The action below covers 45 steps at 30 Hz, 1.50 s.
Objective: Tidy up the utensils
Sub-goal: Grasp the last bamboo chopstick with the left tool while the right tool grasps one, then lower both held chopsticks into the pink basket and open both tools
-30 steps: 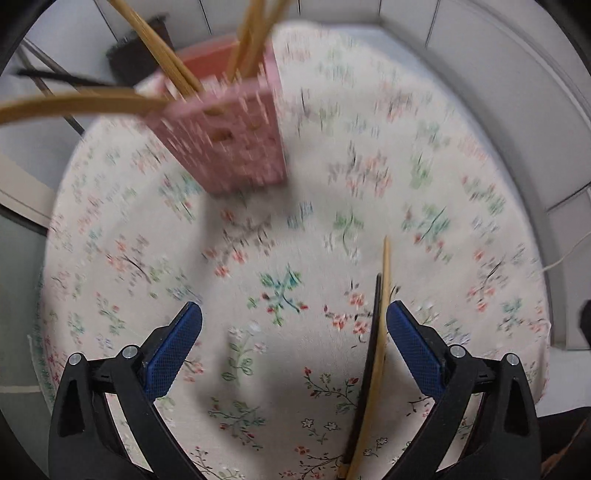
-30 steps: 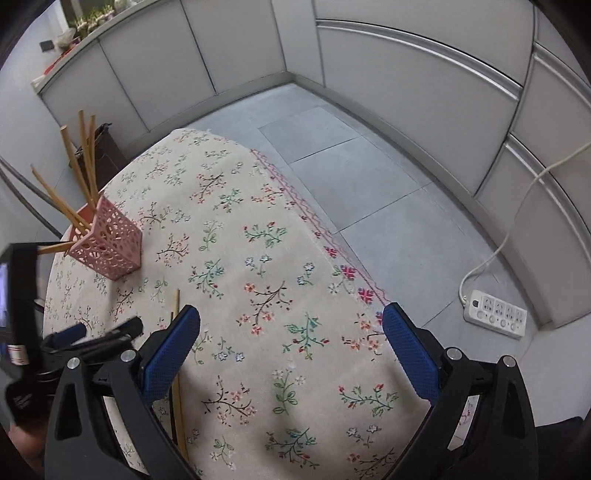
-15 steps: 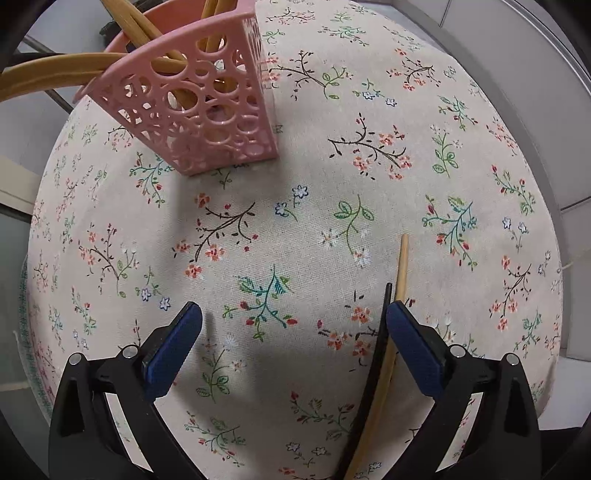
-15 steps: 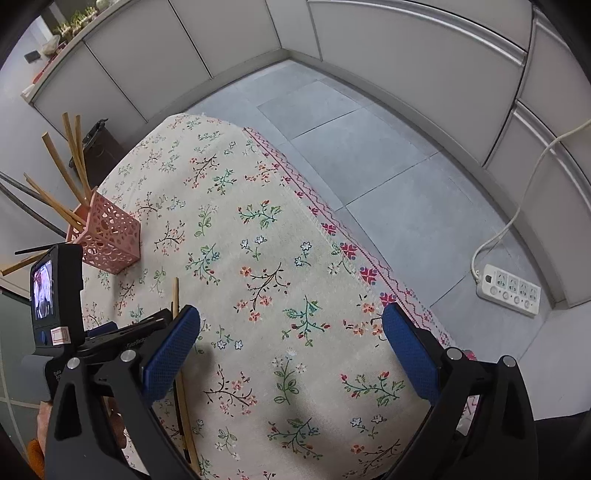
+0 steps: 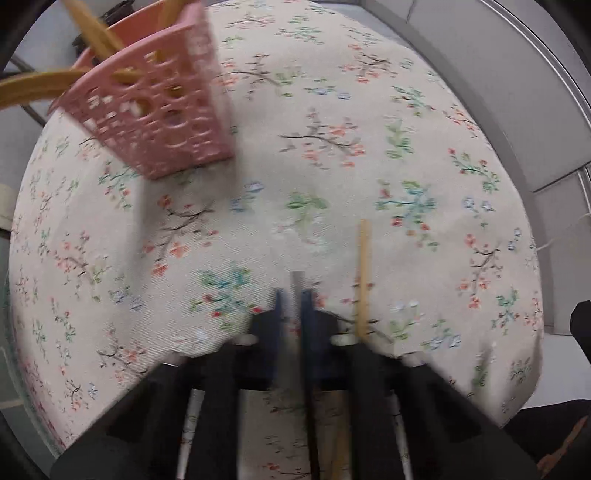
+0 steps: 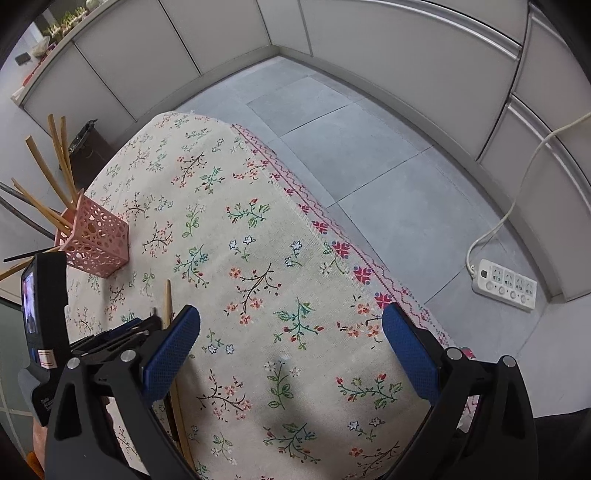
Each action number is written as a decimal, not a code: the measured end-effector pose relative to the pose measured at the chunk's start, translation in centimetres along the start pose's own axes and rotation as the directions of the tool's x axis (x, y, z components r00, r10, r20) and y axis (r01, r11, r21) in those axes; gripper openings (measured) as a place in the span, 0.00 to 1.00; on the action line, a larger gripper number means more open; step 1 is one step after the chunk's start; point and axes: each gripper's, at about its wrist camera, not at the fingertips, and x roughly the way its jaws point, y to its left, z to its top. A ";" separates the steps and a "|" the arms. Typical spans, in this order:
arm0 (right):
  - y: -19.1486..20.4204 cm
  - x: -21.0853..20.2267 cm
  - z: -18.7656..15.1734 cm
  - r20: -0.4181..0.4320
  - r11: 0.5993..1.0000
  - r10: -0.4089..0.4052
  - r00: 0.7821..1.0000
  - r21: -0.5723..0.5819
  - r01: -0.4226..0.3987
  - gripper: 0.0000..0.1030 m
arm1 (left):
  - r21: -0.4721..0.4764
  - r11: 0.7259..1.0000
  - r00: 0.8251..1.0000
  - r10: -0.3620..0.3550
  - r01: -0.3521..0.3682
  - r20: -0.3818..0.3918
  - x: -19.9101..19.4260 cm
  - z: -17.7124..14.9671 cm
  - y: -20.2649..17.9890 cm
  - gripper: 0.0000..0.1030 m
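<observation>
The left gripper (image 5: 293, 299) is being held closed, its blue pads (image 5: 306, 306) pinched on a thin dark chopstick (image 5: 297, 282) whose tip is showing just past them; blur is keeping the contact from being read finely. The stick's long axis is running from near to far, in line with the fingers. A bamboo chopstick (image 5: 363, 273) is lying on the floral tablecloth (image 5: 406, 166) just right of the jaws, parallel to the dark one and not gripped.

The pink perforated holder (image 5: 162, 122) is standing at the far left of the cloth, well apart from the closed jaws, with several bamboo sticks (image 5: 92, 31) already leaning out of it. Nothing is lying on the cloth between the gripper and the holder, so the path up and leftward is judged clear; the leaning sticks are likely to be crowding the mouth.

The right gripper (image 6: 291, 350) is being held wide open and empty over the near right of the cloth, farther from the holder (image 6: 94, 240) than the left one (image 6: 118, 332).
</observation>
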 end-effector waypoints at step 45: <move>7.6 -10.5 -1.3 0.090 0.913 0.321 0.943 -0.296 -0.282 0.06 | -0.103 0.984 0.830 -0.064 0.144 0.554 -22.8 -9.2 4.8 0.03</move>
